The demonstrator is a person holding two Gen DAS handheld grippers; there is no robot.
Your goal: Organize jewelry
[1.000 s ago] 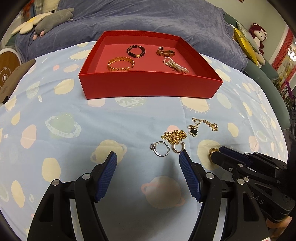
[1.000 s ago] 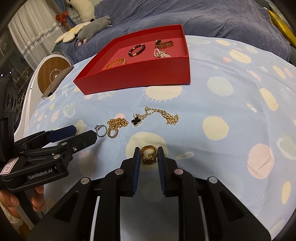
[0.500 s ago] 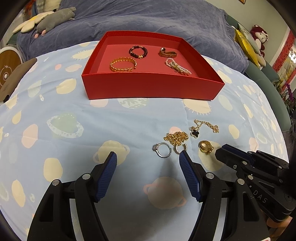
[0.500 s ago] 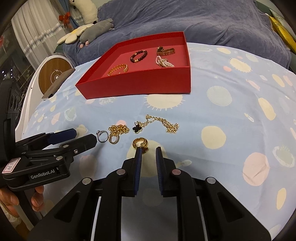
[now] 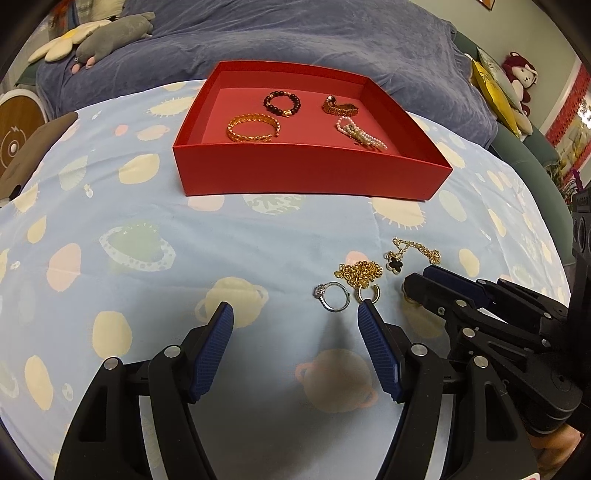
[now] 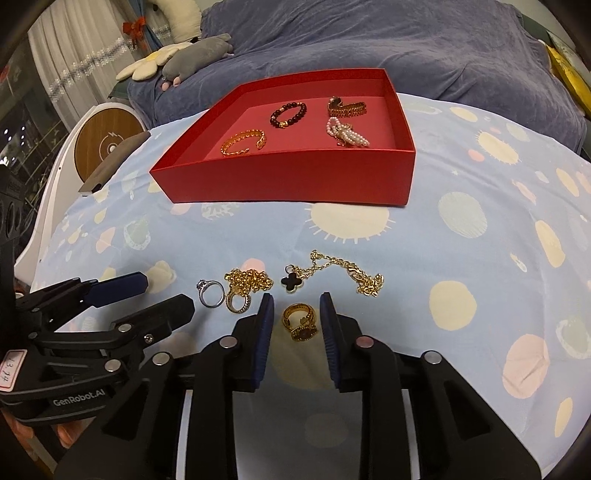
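A red tray (image 5: 306,173) (image 6: 288,177) holds a gold bangle (image 5: 253,127), a dark bead bracelet (image 5: 282,104), a gold watch-band bracelet (image 5: 340,108) and a pearl piece (image 5: 360,134). On the cloth lie a silver ring (image 5: 332,297) (image 6: 211,293), a gold chain heap with a hoop (image 5: 362,275) (image 6: 245,286), a clover pendant necklace (image 5: 406,256) (image 6: 332,275) and a chunky gold ring (image 6: 300,321). My right gripper (image 6: 297,308) is open with the gold ring lying between its fingers. My left gripper (image 5: 295,321) is open and empty, just short of the silver ring.
The table wears a blue cloth (image 5: 110,221) with planet prints. A dark blue sofa (image 5: 295,33) with plush toys (image 5: 99,35) stands behind. A round wooden speaker (image 6: 107,142) and a brown pad (image 6: 114,162) sit at the left edge.
My right gripper let go of the gold ring, backed off a little, then opened wider and came forward around it. The left gripper stayed open and barely moved.
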